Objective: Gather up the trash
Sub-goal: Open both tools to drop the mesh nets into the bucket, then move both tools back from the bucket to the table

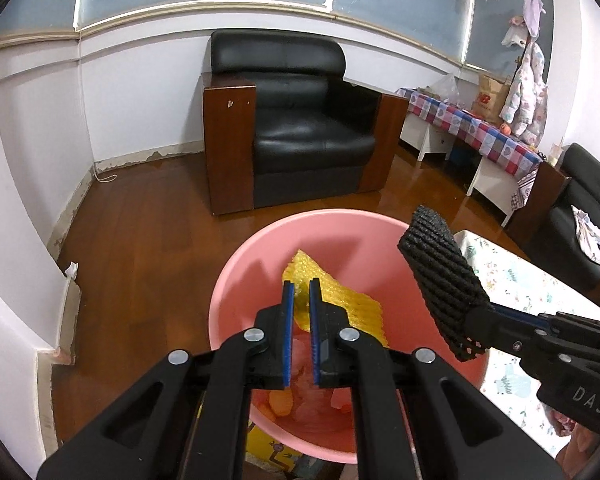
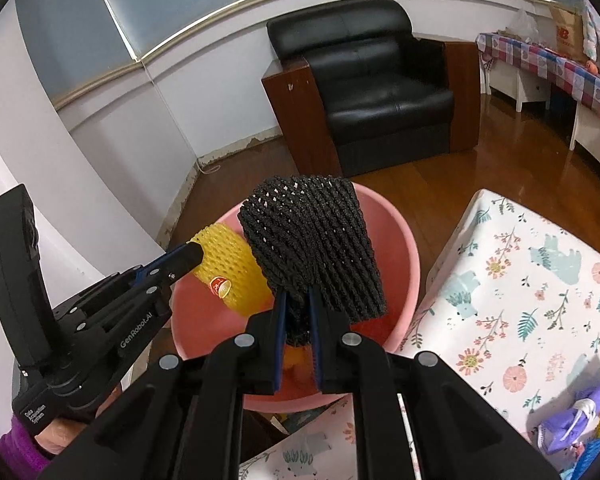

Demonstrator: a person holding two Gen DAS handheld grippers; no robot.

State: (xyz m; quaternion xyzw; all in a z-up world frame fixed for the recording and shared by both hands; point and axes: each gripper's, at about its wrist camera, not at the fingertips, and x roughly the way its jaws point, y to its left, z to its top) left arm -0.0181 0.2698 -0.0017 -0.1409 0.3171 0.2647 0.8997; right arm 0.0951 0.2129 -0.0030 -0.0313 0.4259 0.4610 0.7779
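Note:
A pink plastic bin [image 1: 240, 272] [image 2: 400, 240] stands on the floor beside the table, with orange and pink scraps at its bottom. My left gripper [image 1: 301, 286] is shut on a yellow foam fruit net [image 1: 352, 300] [image 2: 230, 268] and holds it over the bin's opening. My right gripper [image 2: 298, 294] is shut on a black foam fruit net [image 2: 312, 240] [image 1: 440, 280], also held above the bin, to the right of the yellow one. In the right wrist view the left gripper [image 2: 194, 254] comes in from the left, held by a hand in a purple sleeve [image 2: 20, 454].
A table with a floral cloth [image 2: 520, 300] [image 1: 532, 280] lies right of the bin; a purple glove-like item [image 2: 580, 416] rests on it. A black armchair [image 1: 296, 128] stands behind on the wooden floor. A checked-cloth bench [image 1: 480, 128] lines the right wall.

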